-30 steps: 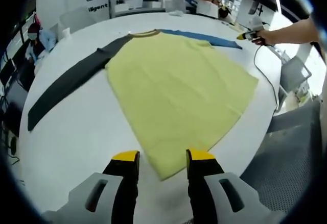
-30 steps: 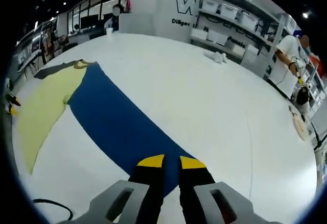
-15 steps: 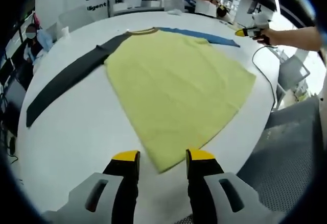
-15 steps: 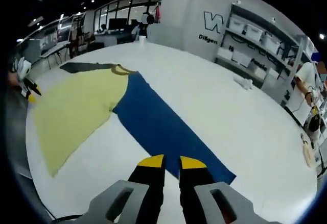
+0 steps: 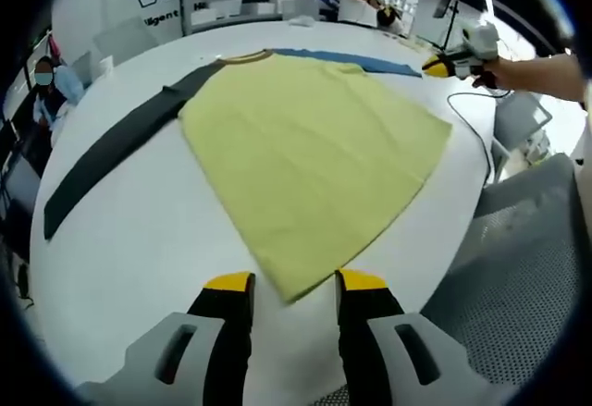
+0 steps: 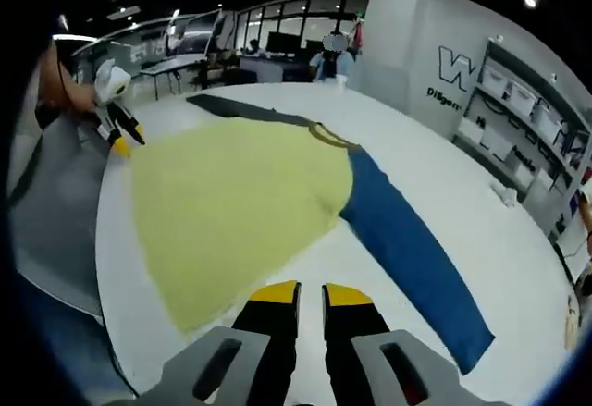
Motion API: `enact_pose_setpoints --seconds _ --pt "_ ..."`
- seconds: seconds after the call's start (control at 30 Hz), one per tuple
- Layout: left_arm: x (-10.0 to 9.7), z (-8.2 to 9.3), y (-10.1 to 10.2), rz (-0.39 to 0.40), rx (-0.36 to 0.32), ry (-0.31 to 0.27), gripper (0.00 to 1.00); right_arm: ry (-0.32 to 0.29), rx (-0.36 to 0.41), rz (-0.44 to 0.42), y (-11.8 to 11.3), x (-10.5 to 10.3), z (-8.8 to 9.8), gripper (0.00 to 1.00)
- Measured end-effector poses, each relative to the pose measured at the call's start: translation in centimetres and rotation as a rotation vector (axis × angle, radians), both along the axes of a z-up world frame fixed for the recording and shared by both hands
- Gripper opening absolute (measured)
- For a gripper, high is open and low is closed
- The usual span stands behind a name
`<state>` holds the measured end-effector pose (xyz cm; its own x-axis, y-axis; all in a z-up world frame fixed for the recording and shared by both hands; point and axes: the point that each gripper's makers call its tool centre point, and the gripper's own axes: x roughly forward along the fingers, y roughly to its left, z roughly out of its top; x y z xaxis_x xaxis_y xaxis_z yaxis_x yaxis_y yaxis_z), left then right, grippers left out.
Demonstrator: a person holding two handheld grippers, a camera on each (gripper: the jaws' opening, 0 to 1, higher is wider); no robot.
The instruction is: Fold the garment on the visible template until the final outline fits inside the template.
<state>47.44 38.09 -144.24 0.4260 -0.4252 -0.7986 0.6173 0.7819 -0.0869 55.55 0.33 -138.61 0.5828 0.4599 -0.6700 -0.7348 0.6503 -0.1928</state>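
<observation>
Since a second ago, the right hand-held gripper (image 6: 300, 291) has let go of the blue sleeve (image 6: 413, 255) and drawn back from it, swinging round until its camera takes in the whole garment; the left hand-held gripper (image 5: 294, 282) has scarcely shifted, its view sliding only slightly toward the hem.

The garment's yellow body (image 5: 309, 152) lies spread flat on the white round surface (image 5: 139, 230), a dark sleeve (image 5: 108, 152) stretched out to one side and the blue sleeve stretched out to the other, a brown-edged collar (image 5: 243, 56) at the far end. In the left gripper view, that gripper's yellow-tipped jaws stand apart with nothing between them, one on each side of the nearest hem corner, which points between them. In the right gripper view, the right gripper's jaws stand slightly apart and empty, just short of the yellow body's edge, near where the blue sleeve joins it.

Across the surface in the left gripper view, the right gripper appears in a person's hand (image 5: 499, 68), a black cable (image 5: 474, 129) trailing from it over the surface's edge. Shelving (image 6: 532, 92) lines the wall behind.
</observation>
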Motion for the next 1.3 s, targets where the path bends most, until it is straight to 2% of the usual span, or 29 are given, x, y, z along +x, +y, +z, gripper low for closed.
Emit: enact_pose_setpoints --seconds 0.23,0.57,0.93,1.1,1.3 --pt "-0.4 0.1 0.3 -0.019 0.003 -0.01 0.32 0.021 -0.007 0.09 3.5 -3.1 -1.2 0.03" --pt "-0.4 0.1 0.5 -0.051 0.017 -0.028 0.29 0.051 -0.035 0.163 5.6 -6.2 -2.7 0.04" --pt "-0.3 -0.1 0.7 -0.076 0.042 -0.036 0.23 0.069 -0.072 0.19 5.5 -7.7 -3.8 0.08" --pt "-0.4 -0.2 0.7 -0.098 0.05 -0.042 0.11 0.082 -0.089 0.205 5.3 -8.3 -4.1 0.08" --pt "-0.2 -0.2 1.0 -0.096 0.061 -0.047 0.05 0.087 -0.111 0.219 4.7 -9.2 -4.5 0.09"
